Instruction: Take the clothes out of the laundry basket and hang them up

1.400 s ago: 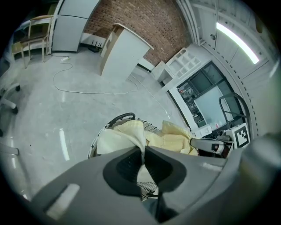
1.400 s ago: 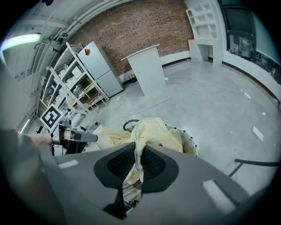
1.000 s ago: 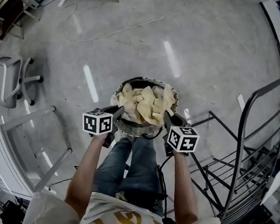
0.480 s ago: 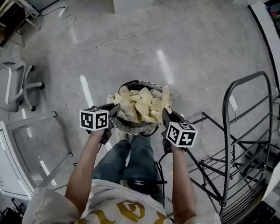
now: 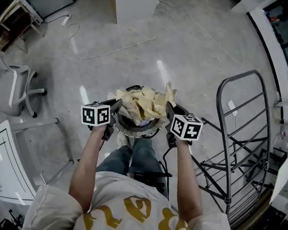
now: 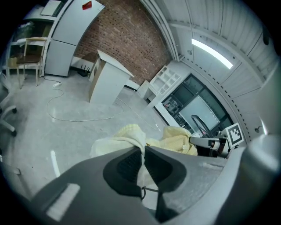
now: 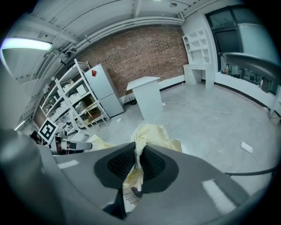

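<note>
- Pinches the laundry basket (image 5: 132,132) by its rim at 9 o'clock with the left hand-held gripper (image 6: 143,154), jaws pressed together on a thin fold of pale cloth and the wire edge beneath it.
- Pinches the opposite rim at 3 o'clock with the right hand-held gripper (image 7: 138,160), jaws pressed together on a twist of yellow cloth, with the white mesh of the basket wall just below the pads.
- Holds the basket between the two hand-held grippers, in front of the body, both forearms stretched toward 12 o'clock and legs in jeans just below it at 6 o'clock.
- Carries the clothes (image 5: 142,103) heaped inside: crumpled pale yellow pieces piled above the rim, one corner sticking up at 1 o'clock.
- Stands on a grey concrete floor (image 5: 214,48) streaked with reflected light.
- Has a black wire drying rack (image 5: 238,144) at 3 to 4 o'clock of the basket, near the right elbow but apart from it.
- Has a white office chair (image 5: 15,82) at 9 o'clock, well apart.
- Faces a white cabinet (image 5: 135,4) at 12 o'clock, with a pale cable (image 5: 114,46) looping over the floor between cabinet and basket.
- Faces, farther off in the right gripper view, a brick wall (image 7: 149,48) with a white refrigerator (image 7: 103,90) against it.
</note>
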